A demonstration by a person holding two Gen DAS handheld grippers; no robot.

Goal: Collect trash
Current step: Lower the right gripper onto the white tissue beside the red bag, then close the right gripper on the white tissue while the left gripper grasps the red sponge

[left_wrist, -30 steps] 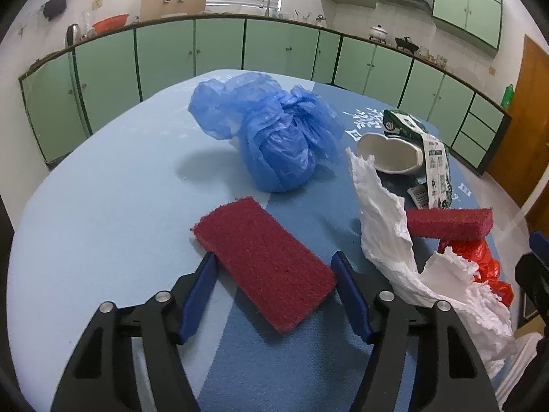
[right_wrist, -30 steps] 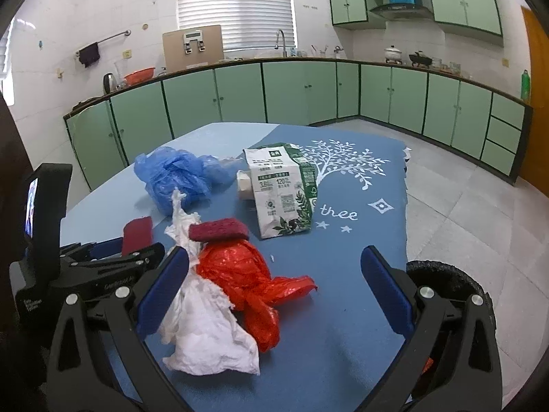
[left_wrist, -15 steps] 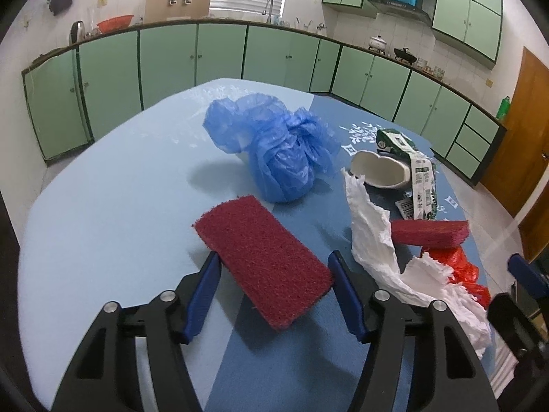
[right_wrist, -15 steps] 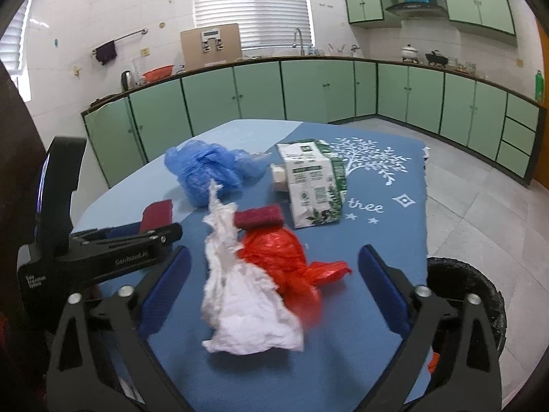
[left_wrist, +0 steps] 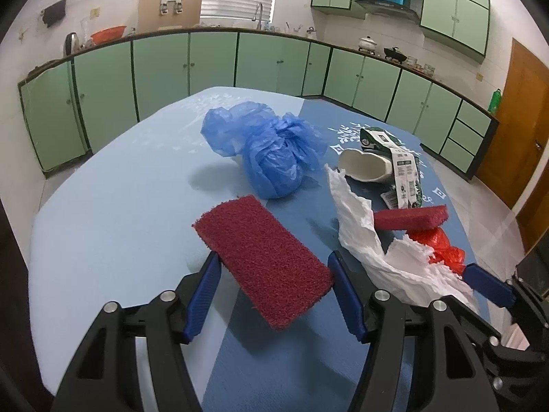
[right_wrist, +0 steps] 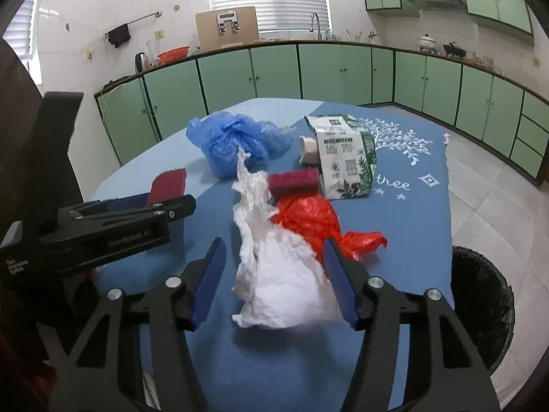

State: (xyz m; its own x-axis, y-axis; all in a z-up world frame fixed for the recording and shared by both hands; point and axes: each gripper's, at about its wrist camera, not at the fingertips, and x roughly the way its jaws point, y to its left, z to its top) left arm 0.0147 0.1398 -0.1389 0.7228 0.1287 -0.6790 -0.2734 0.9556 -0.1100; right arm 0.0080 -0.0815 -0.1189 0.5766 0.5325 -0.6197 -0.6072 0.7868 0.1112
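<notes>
Now left gripper's (left_wrist: 274, 258) jaws clamping red pad (left_wrist: 255, 240); right gripper's (right_wrist: 274, 244) just closing, loose round paper (right_wrist: 284, 285); "tree" cloth (right_wrist: 411, 213).

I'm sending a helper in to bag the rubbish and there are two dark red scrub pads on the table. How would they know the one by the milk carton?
Start at the blue table and find the green-and-white milk carton lying on its side. Just in front of it, propped on the crumpled red plastic bag, is the scrub pad. It touches the carton and the white paper, while the other pad sits alone between the left gripper's fingers.

Kitchen: green cabinets (left_wrist: 161, 68), sink tap (right_wrist: 315, 22)
</notes>
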